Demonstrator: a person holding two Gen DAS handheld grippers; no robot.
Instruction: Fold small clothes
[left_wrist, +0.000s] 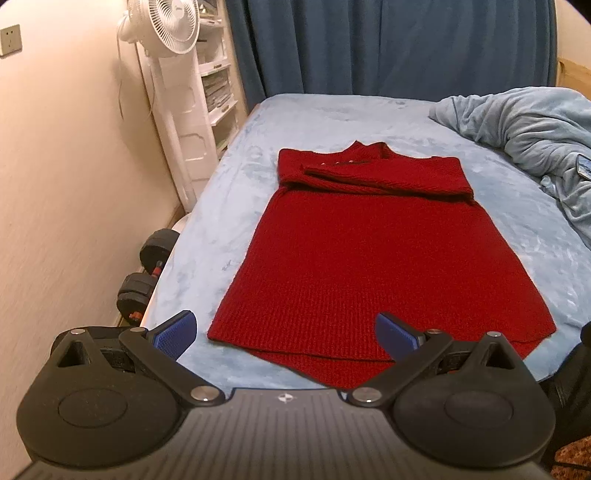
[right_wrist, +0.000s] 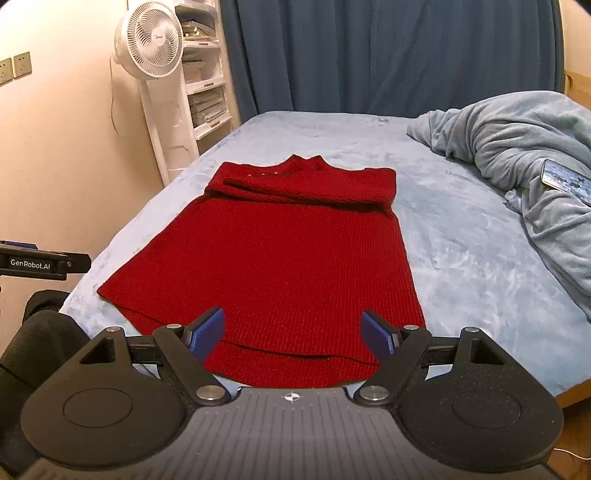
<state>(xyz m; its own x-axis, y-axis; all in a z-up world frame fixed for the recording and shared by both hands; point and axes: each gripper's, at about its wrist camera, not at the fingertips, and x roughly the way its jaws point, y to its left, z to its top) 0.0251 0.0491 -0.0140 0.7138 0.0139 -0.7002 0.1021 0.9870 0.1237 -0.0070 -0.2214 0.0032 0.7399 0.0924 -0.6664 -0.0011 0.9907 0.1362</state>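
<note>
A red knit sweater lies flat on the light blue bed, collar at the far end, both sleeves folded across the chest, hem toward me. It also shows in the right wrist view. My left gripper is open and empty, hovering just above the hem's left part. My right gripper is open and empty above the hem's right part. The left gripper's body shows at the left edge of the right wrist view.
A crumpled blue blanket lies at the right of the bed. A white fan and shelves stand by the wall at left. Dumbbells sit on the floor beside the bed. Dark blue curtains hang behind.
</note>
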